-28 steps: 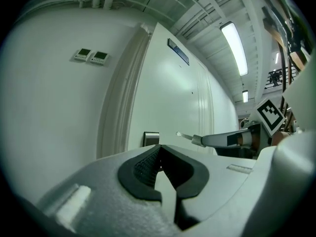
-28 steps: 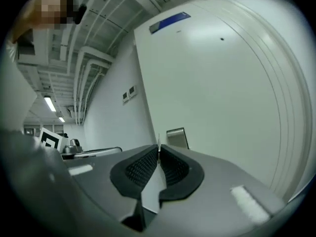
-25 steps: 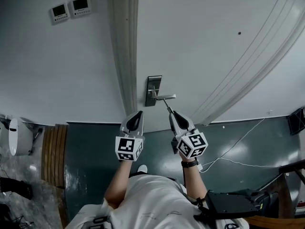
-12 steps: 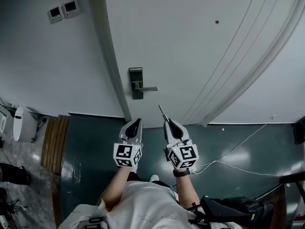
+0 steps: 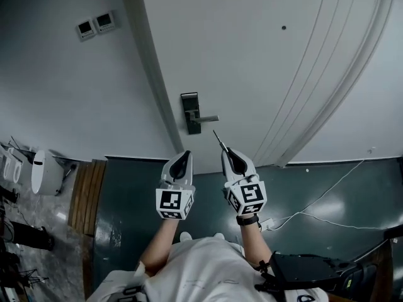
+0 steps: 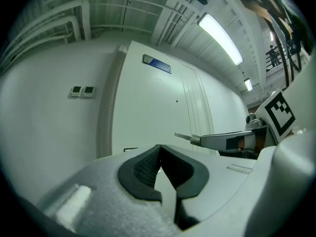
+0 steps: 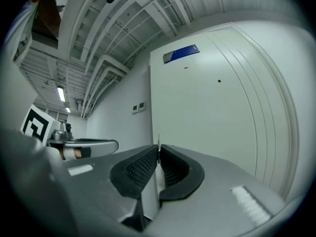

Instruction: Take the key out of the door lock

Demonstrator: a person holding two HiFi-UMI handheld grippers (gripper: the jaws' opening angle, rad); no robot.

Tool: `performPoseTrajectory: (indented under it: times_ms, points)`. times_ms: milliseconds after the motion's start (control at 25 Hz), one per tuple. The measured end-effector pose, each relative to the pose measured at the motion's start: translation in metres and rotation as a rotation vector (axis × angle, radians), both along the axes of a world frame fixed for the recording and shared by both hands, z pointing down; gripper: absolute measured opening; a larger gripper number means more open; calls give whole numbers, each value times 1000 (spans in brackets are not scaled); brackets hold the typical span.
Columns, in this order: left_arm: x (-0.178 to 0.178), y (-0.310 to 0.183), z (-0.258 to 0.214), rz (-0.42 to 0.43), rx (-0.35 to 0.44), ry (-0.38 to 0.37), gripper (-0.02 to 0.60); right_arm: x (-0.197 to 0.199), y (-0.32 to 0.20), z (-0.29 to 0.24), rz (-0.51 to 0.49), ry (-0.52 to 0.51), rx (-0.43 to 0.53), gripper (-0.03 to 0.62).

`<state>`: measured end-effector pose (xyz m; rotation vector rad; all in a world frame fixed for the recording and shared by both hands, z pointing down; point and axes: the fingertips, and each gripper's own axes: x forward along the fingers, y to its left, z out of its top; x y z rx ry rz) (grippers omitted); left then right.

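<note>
- Our right tool [image 5: 227,150] is clamped on the key [image 5: 218,139]. In the right gripper view the thin blade stands upright between the pressed pads.
- The key is out of the door lock [image 5: 191,112]. Near the middle of the head view its shaft pokes up and to the left from the tool's tip, below and right of the lock plate and apart from it, just under the lever handle [image 5: 210,118].
- Our left tool [image 5: 184,156] sits just to the left of the right one, its jaws closed together on nothing.
- We judge the pull-out done, so the step in hand is to carry the key clear of the door [image 5: 264,74].
- To do that well, we would hold the clamp firm, since so thin a piece could pivot between the pads.
- We would draw back along the shaft's own line and mind the lever's free end, which hangs close above the tip.
- We would leave the left tool idle and out of the way.
</note>
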<state>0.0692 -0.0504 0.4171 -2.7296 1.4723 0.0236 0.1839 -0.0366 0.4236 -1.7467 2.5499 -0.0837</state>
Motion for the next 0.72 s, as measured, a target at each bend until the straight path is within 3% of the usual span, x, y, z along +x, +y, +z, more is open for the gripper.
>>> performPoseTrajectory:
  times_ms: [720]
  points:
    - [-79,1,22,7,-39,54,5,-88,-2,29,-2,-3,-92,25]
